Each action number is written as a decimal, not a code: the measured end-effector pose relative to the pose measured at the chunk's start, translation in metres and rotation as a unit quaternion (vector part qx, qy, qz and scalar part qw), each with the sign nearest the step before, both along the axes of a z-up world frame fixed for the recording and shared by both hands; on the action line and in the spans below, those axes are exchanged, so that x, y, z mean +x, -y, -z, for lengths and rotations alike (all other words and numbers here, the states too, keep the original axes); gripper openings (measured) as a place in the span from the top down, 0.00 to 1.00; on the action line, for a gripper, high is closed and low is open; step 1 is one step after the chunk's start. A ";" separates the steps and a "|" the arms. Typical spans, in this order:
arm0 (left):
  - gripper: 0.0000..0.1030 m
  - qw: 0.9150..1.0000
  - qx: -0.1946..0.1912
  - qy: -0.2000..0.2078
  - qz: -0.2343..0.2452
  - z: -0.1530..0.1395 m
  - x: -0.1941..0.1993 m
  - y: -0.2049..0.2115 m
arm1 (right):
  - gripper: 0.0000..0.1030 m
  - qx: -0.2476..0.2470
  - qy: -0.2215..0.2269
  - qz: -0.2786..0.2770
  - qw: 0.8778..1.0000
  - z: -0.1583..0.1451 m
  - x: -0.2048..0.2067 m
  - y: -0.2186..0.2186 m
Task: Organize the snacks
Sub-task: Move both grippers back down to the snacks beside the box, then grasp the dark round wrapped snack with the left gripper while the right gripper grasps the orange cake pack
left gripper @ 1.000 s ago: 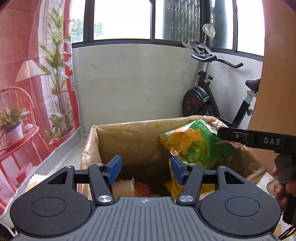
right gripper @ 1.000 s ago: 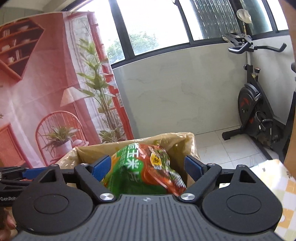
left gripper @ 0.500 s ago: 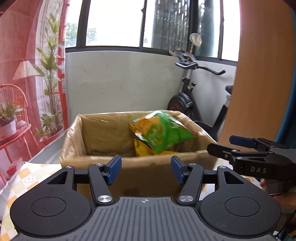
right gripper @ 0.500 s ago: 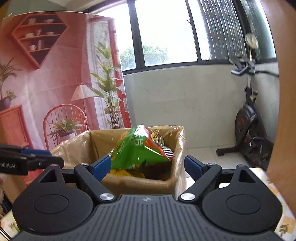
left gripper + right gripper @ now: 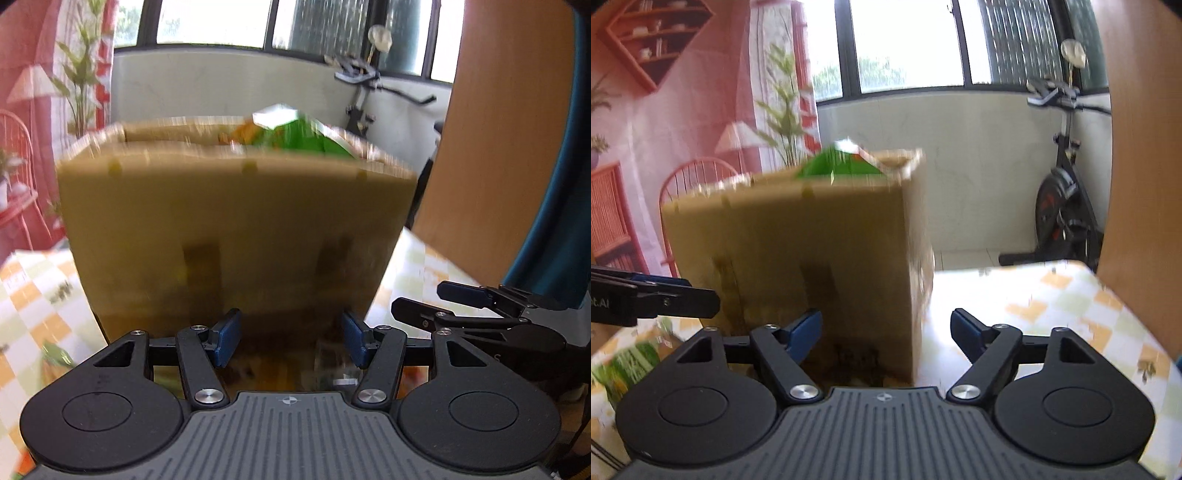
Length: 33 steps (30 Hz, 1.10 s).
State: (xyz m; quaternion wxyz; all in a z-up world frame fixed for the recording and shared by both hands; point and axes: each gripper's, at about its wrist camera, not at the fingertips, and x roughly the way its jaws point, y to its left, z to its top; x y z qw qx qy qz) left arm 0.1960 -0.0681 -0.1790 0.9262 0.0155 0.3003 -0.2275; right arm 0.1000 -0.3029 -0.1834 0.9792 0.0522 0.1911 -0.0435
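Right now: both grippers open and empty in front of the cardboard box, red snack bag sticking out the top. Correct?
One thing is wrong: the snack bag sticking out of the cardboard box is green, not red, as the right wrist view shows. The rest holds: the left gripper and right gripper are both open and empty in front of the box.

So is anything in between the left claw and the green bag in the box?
Yes, the cardboard box itself. Its front wall rises right ahead of the open left claw, and the green bag only peeks over the rim above.
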 end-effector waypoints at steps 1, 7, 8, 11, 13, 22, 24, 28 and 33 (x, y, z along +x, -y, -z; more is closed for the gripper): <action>0.41 1.000 -0.001 -0.010 0.002 0.007 0.002 0.001 | 0.30 0.003 -0.006 0.002 1.000 0.007 -0.001 0.000; 0.41 0.998 0.008 -0.053 0.017 0.047 0.011 0.010 | 0.46 0.038 -0.046 0.022 0.998 0.047 -0.007 0.008; 0.41 0.998 0.011 -0.059 0.018 0.052 0.011 0.011 | 0.47 0.047 -0.054 0.022 0.997 0.053 -0.008 0.009; 0.41 0.997 0.013 -0.071 0.019 0.063 0.016 0.013 | 0.47 0.058 -0.069 0.023 0.996 0.065 -0.009 0.009; 0.41 0.997 0.014 -0.074 0.019 0.069 0.012 0.018 | 0.47 0.066 -0.076 0.022 0.995 0.071 -0.008 0.009; 0.41 0.996 0.021 -0.084 0.026 0.083 0.008 0.031 | 0.58 0.069 -0.079 0.005 0.994 0.077 -0.008 0.010; 0.41 0.996 0.024 -0.085 0.032 0.084 0.007 0.036 | 0.60 0.059 -0.080 0.013 0.995 0.076 -0.011 0.010; 0.41 0.994 0.034 -0.090 0.044 0.091 0.008 0.047 | 0.61 0.063 -0.078 0.023 0.995 0.076 -0.017 0.014; 0.40 0.994 0.034 -0.092 0.054 0.098 0.010 0.055 | 0.61 0.078 -0.070 0.027 0.994 0.078 -0.023 0.020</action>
